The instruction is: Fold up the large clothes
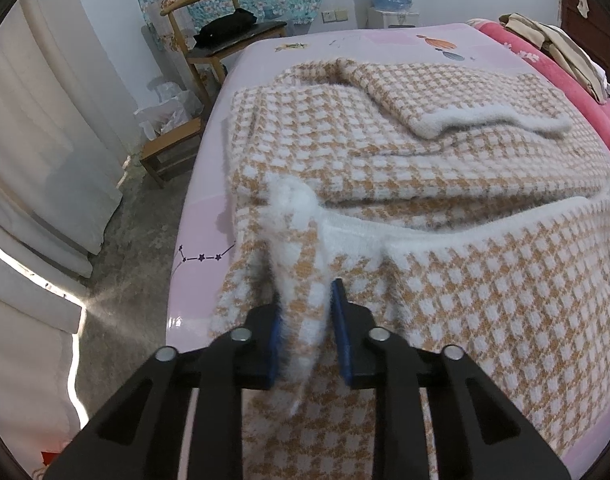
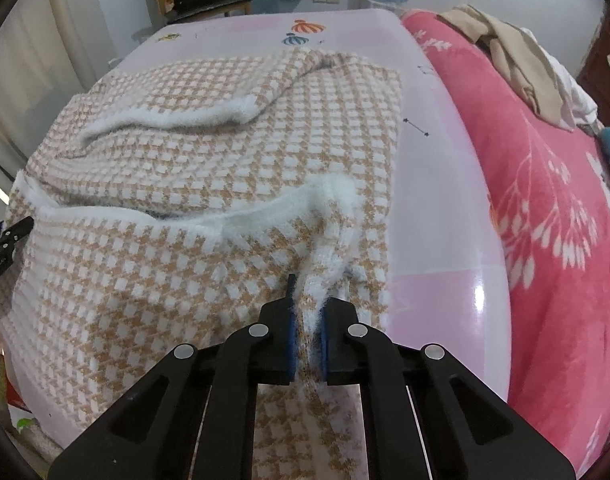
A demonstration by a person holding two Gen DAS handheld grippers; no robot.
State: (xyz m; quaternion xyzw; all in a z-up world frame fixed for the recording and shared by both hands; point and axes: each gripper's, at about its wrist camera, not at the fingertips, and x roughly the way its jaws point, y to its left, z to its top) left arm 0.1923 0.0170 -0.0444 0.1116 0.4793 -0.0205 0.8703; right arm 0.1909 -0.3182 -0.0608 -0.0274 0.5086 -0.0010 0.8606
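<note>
Your left gripper [image 1: 305,312] and right gripper [image 2: 307,320] each pinch a bunched corner of the white hem [image 2: 261,216] of the checked knit sweater [image 1: 405,168], which lies spread over the near edge of the pink-sheeted bed [image 2: 437,184]. It looks thick, fluffy and limp, so it will likely sag between grips; hold deep on the ribbed hem.
</note>
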